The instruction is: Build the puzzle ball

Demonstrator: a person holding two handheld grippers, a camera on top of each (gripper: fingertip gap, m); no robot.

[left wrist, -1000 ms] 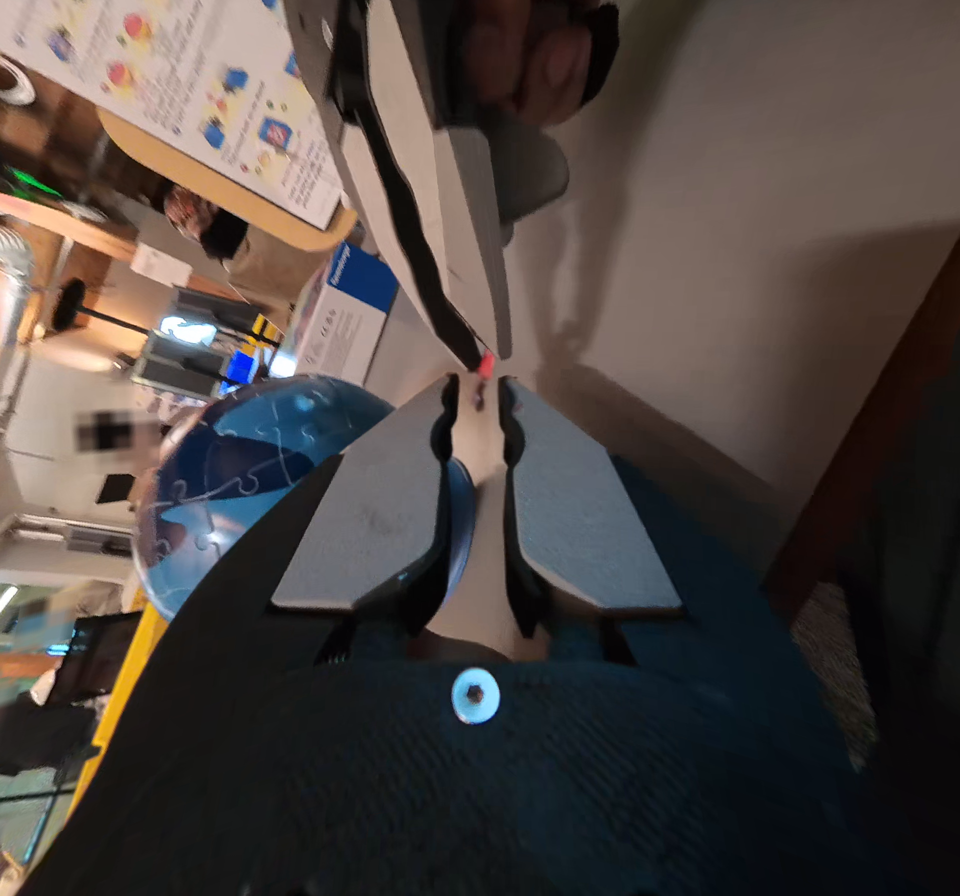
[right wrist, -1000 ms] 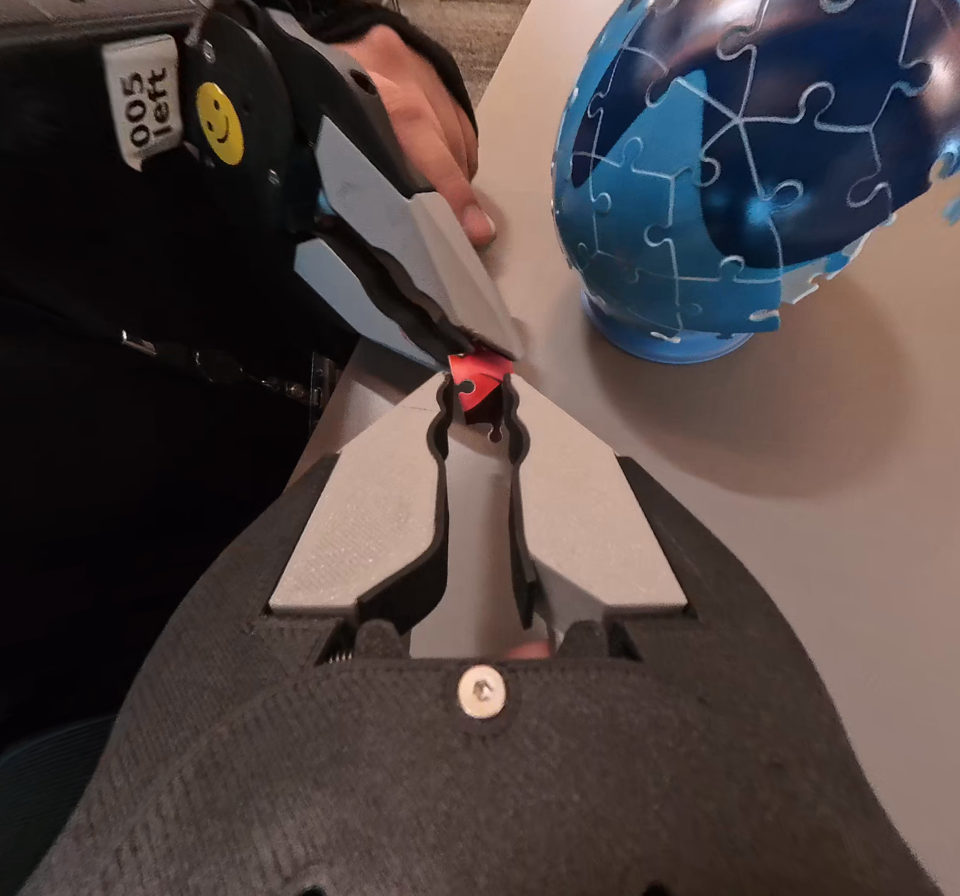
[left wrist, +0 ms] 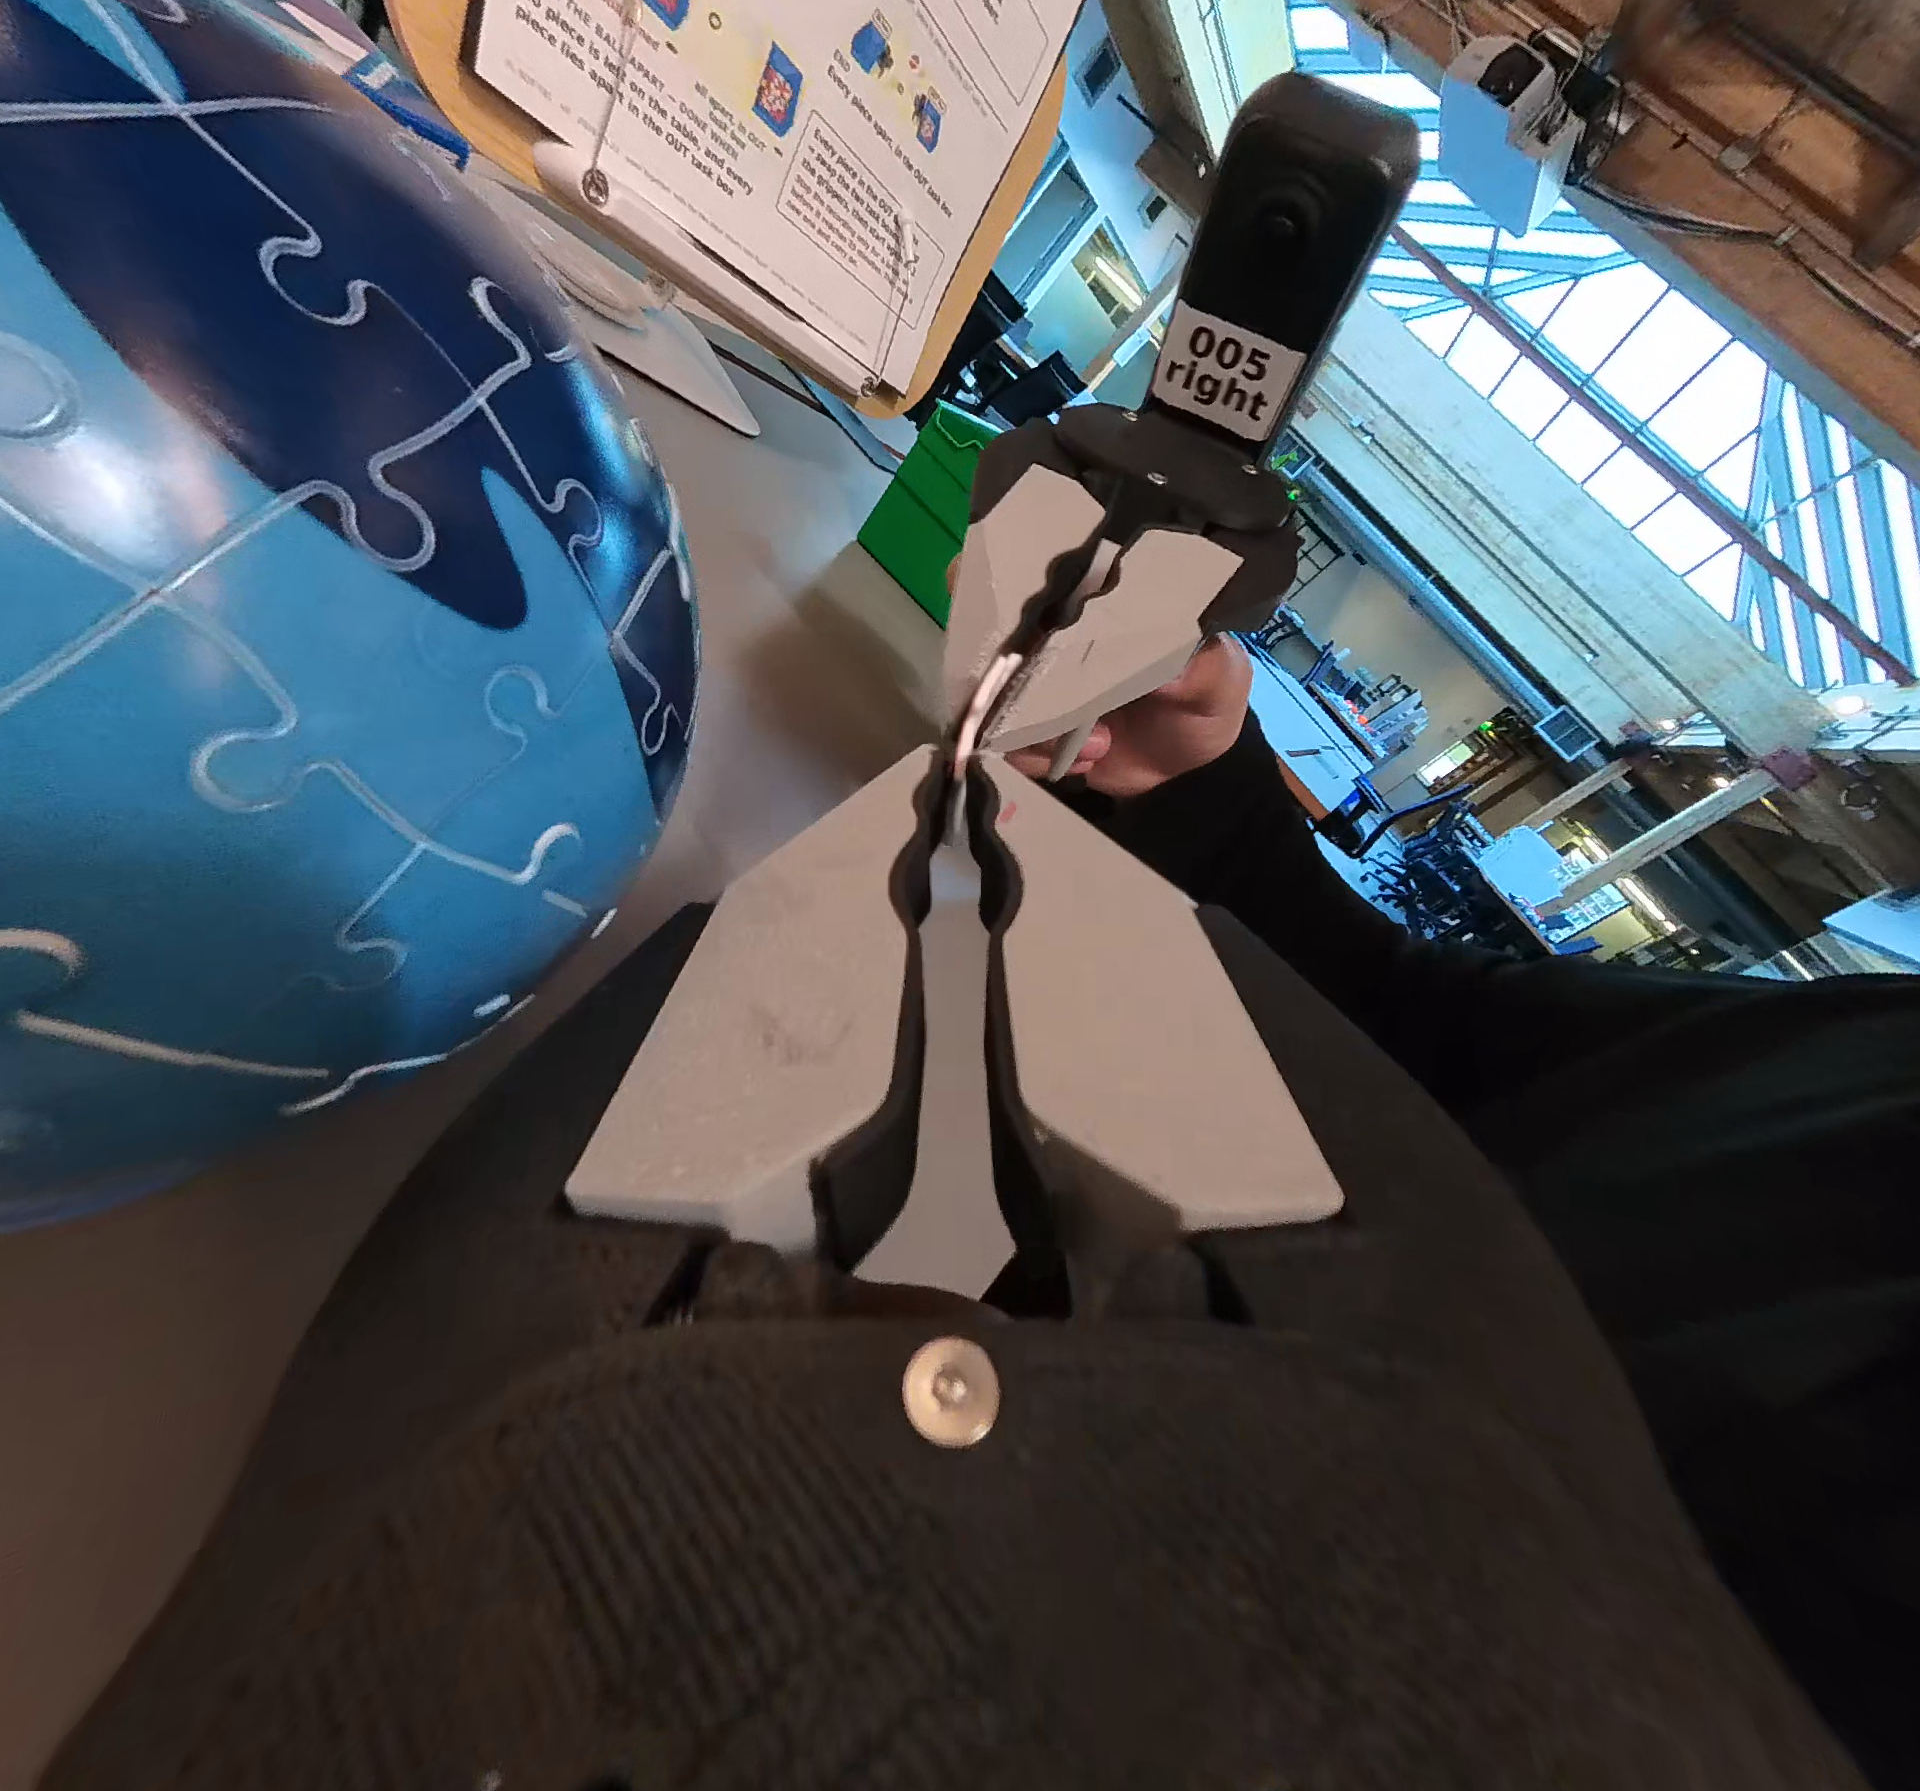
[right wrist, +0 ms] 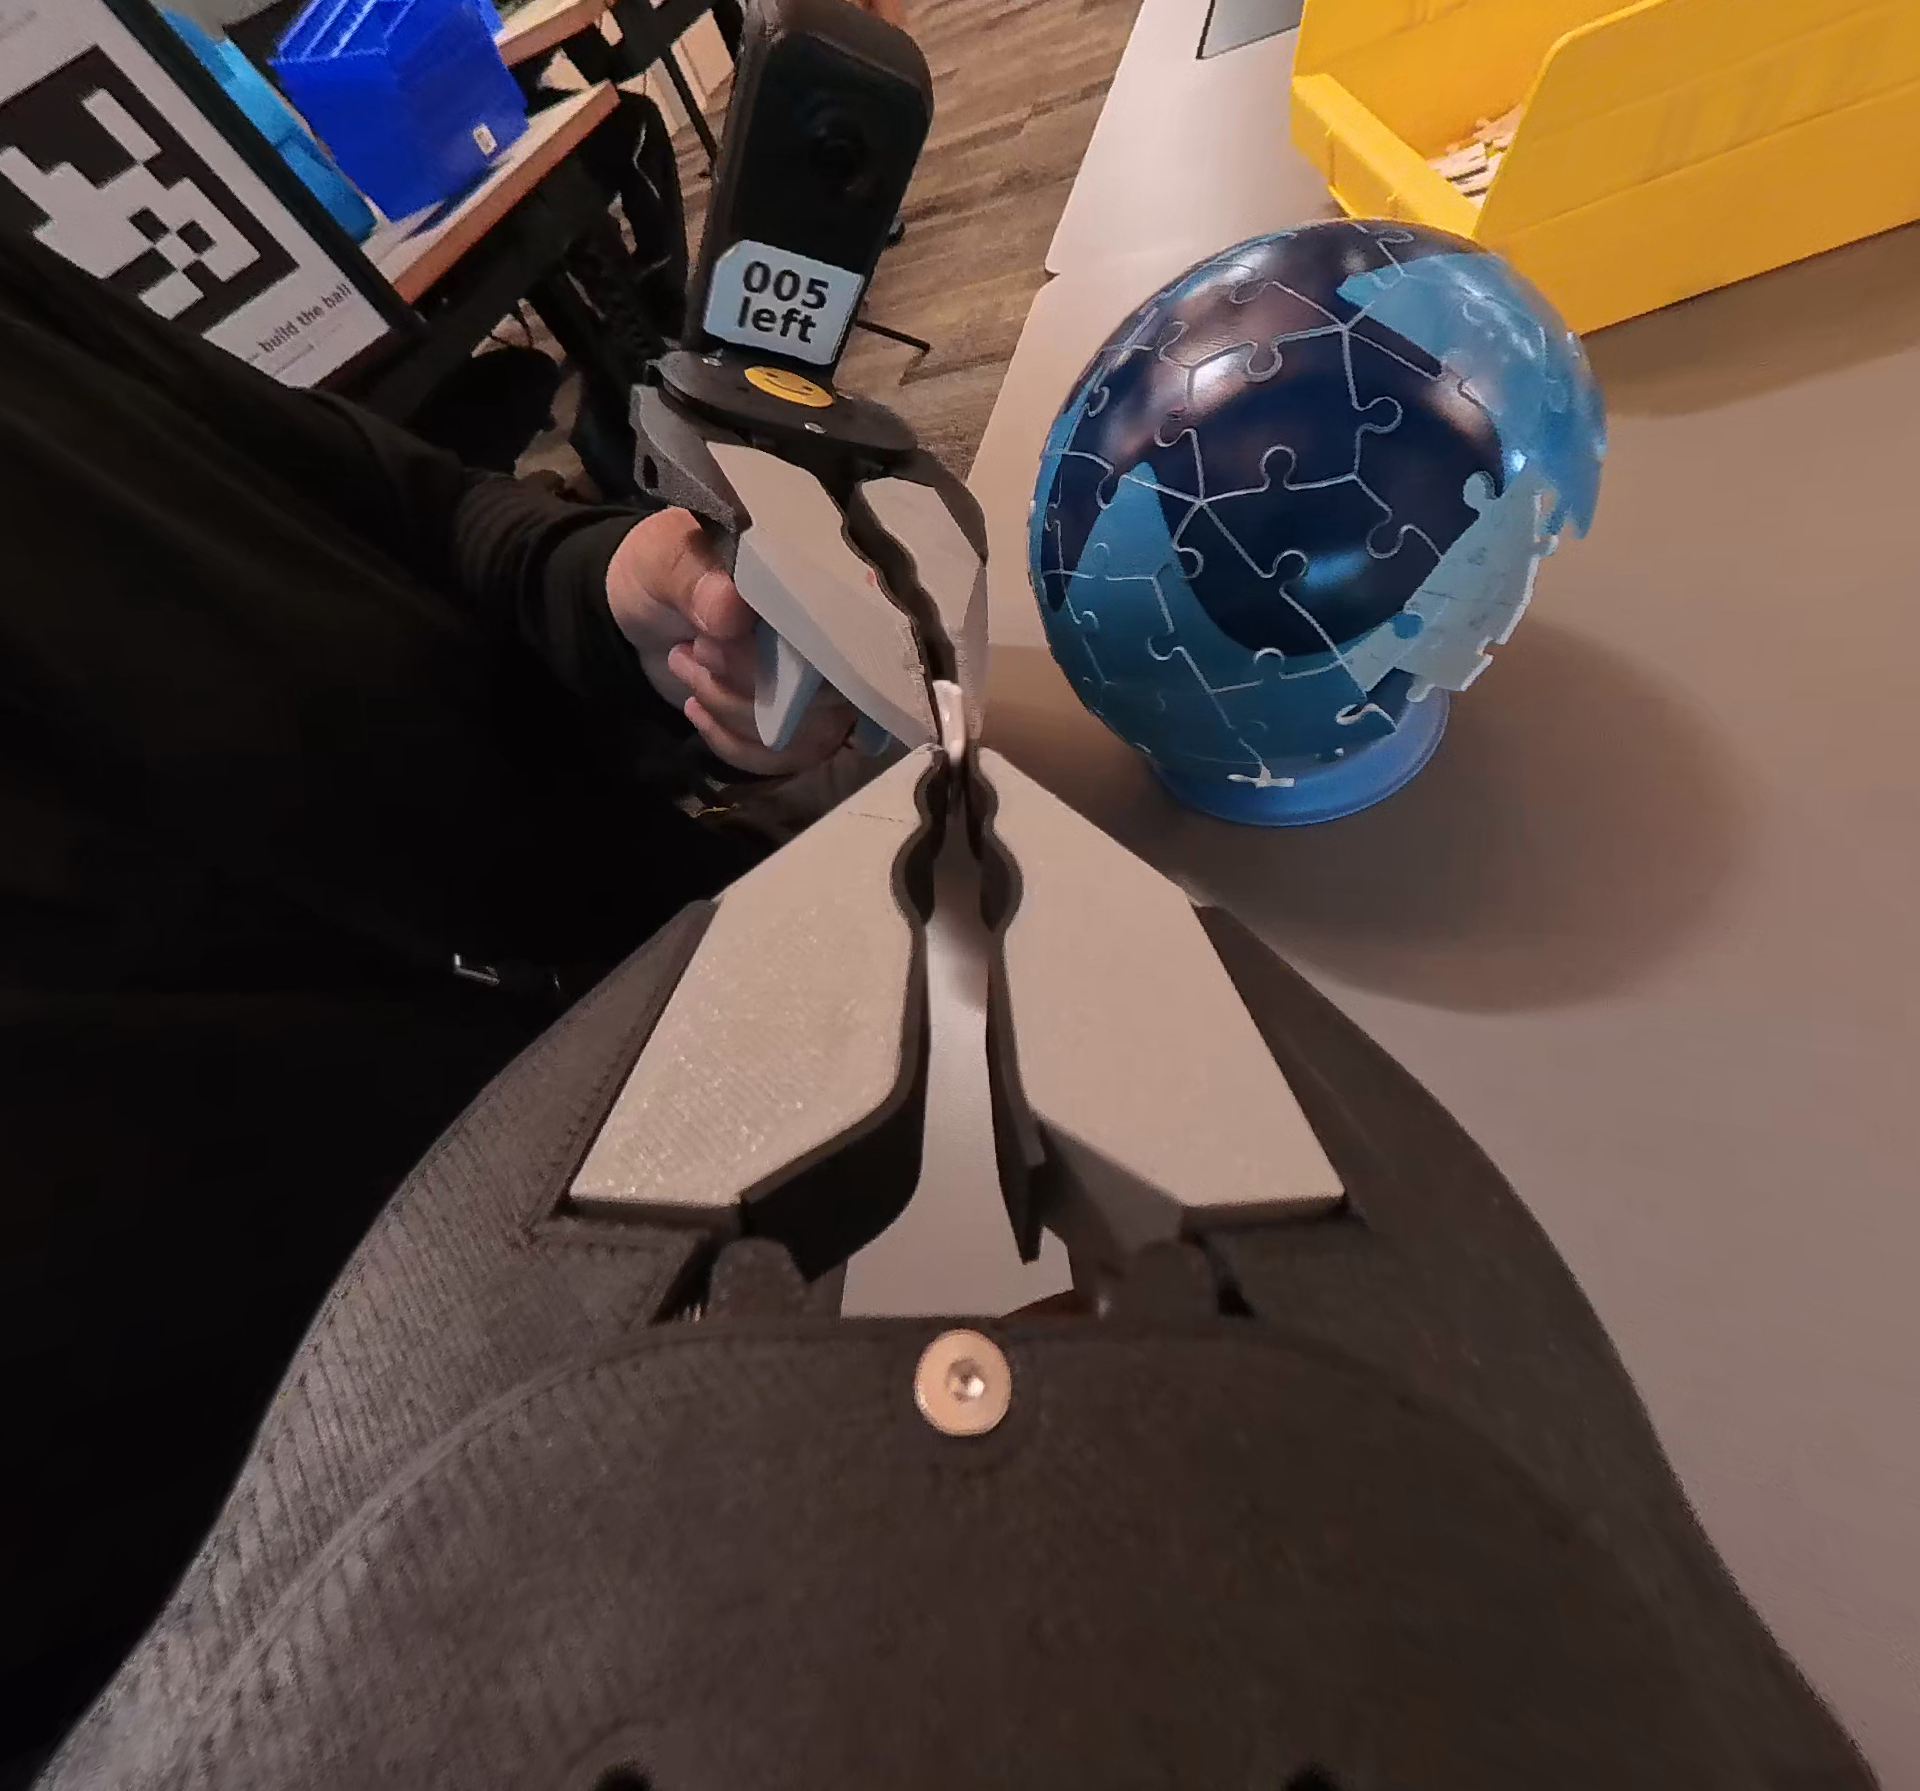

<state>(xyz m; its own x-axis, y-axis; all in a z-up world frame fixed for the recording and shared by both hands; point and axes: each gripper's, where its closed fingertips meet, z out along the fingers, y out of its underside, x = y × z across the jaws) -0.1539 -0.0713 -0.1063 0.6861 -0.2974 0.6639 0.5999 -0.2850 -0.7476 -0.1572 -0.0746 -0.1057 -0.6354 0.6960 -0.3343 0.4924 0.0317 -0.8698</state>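
Setting: workshop hall; we work over a grey table, yellow bin at the far right.
Ball: ball sits on its blue stand, mostly built; we see a gap open on its upper right side.
Piece: one pale piece held edge-on between both tips, near the ball's left.
Left gripper: clenched on the piece.
Right gripper: clenched on it too.
Left to do: we judge this piece, and likely more, must go in.

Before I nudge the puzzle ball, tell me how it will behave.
The puzzle ball probably tips or rolls easily: it is round and sits on a small blue stand. Likely fragile too: its shell is unfinished, with loose-looking edge pieces around the open gap.
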